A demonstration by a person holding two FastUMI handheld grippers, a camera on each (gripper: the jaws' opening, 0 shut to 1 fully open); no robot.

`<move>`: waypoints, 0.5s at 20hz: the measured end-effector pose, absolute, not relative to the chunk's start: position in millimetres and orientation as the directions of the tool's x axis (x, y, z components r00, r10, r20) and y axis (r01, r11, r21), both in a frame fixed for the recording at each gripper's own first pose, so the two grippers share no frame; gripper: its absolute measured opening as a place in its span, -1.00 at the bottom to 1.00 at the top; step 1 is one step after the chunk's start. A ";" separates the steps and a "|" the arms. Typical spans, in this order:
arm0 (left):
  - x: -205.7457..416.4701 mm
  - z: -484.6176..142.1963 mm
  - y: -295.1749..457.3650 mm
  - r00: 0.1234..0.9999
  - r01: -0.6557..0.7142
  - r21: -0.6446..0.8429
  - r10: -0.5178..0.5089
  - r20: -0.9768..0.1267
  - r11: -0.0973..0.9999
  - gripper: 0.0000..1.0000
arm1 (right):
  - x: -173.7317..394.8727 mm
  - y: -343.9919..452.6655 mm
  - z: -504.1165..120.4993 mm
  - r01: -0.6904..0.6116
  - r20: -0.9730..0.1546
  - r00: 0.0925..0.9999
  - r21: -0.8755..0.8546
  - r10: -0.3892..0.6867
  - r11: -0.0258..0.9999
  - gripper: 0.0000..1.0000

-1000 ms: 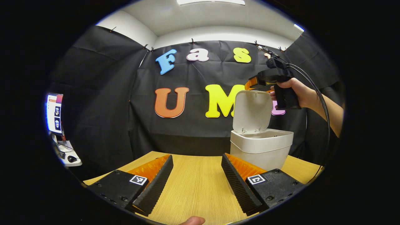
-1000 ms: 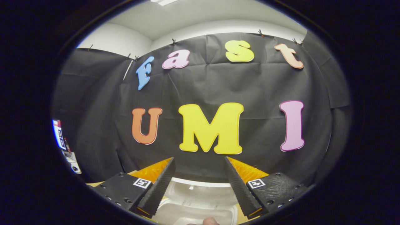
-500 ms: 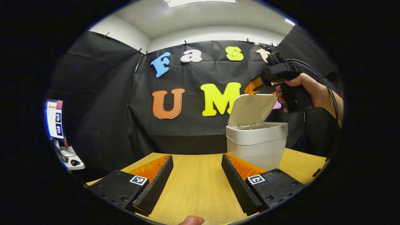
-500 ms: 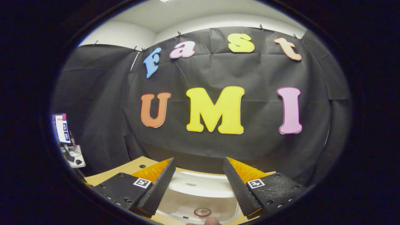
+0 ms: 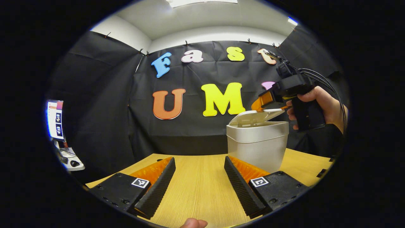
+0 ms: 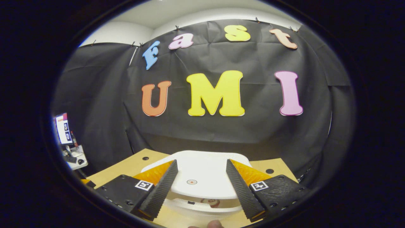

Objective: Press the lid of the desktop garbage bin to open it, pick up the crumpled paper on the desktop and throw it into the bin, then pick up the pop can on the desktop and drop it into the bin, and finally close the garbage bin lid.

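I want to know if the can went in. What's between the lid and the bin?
In the right gripper view, a narrow gap stays between the lid and the bin. Through it, the can shows inside.

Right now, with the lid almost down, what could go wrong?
The right gripper sits on the lid, which is not yet shut; pushed off-centre, it might stay ajar. A hard push could slide the bin along the table. The can inside may be in the way.
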State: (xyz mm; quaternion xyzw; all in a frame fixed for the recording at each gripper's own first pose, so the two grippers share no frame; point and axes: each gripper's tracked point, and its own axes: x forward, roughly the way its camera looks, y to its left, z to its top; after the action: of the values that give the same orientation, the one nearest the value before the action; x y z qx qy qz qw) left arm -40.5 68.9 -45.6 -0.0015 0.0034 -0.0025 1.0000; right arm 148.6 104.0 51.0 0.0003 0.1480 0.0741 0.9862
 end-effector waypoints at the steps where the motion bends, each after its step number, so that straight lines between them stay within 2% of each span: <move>1: -41.2 -45.2 63.2 1.000 0.019 -0.008 -0.019 -0.002 1.000 0.99 | 147.7 103.9 45.3 -0.140 -0.302 0.943 0.028 0.142 0.990 0.92; 6: -43.1 -45.2 59.4 1.000 0.028 0.008 -0.028 0.008 1.000 1.00 | 142.3 103.0 33.8 -0.120 -0.311 0.944 -0.004 0.113 0.993 0.89; 8: -41.1 -46.9 60.0 1.000 0.027 0.005 -0.027 0.005 1.000 1.00 | 140.9 103.0 30.1 -0.117 -0.313 0.944 -0.010 0.108 0.993 0.97; 10: -40.4 -48.8 61.8 1.000 0.030 -0.010 -0.030 0.000 1.000 1.00 | 140.1 103.3 30.0 -0.114 -0.308 0.946 -0.014 0.104 0.993 0.94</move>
State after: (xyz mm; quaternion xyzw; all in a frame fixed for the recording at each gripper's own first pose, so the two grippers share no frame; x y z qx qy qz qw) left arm -40.4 61.8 -48.8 -0.0050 0.0003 -0.0148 0.9999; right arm 140.1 103.3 30.0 -0.0156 0.1553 0.0552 0.9862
